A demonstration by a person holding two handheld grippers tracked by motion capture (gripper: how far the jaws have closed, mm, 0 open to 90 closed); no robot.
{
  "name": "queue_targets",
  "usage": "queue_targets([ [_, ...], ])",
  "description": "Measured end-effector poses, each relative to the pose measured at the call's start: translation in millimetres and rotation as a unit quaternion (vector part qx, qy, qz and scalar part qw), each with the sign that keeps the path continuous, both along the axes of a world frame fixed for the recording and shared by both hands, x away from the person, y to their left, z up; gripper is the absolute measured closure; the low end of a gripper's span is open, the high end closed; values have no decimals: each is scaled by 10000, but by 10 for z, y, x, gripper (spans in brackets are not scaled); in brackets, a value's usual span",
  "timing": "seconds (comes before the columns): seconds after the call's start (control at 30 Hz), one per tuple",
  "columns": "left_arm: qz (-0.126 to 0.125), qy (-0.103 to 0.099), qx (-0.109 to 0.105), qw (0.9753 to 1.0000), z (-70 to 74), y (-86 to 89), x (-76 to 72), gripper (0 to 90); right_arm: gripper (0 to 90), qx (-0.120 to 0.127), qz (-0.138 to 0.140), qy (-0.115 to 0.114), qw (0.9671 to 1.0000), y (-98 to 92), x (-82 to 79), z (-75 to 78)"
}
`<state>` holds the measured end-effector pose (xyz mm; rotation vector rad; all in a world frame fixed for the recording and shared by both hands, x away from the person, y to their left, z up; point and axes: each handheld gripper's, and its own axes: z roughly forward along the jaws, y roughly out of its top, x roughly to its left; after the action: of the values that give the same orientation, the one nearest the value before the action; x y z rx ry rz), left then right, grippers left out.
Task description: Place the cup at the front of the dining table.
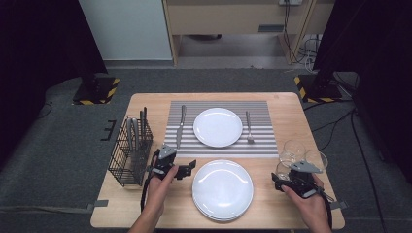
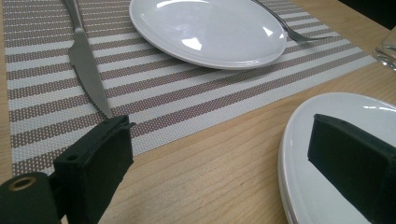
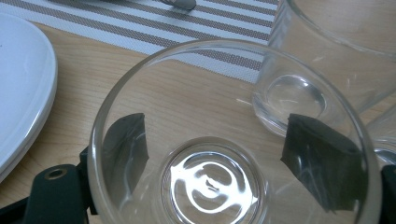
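Between the right tongs [image 3: 215,154], a glass [image 3: 224,140] sits just beside another glass [image 3: 322,60].

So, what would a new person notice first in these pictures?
Probably the striped placemat at the table's far middle, with a white plate set between a knife and a fork. Nearer, a stack of plates sits between the two grippers. The right gripper has its jaws around a clear glass; the left gripper is open beside the stack.

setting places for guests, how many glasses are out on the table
3, clustered at the table's right edge: one glass farthest back, one to its right, and the nearest glass between the right gripper's jaws. Hands may hide more.
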<state>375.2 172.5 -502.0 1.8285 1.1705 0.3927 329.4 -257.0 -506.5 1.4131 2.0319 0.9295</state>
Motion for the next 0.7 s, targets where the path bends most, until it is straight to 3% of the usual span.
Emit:
queue_targets([
  [0.7,-6,2,-8,10000,1,-1,0,62,198,32,214,-119,9997,98,-47,149],
])
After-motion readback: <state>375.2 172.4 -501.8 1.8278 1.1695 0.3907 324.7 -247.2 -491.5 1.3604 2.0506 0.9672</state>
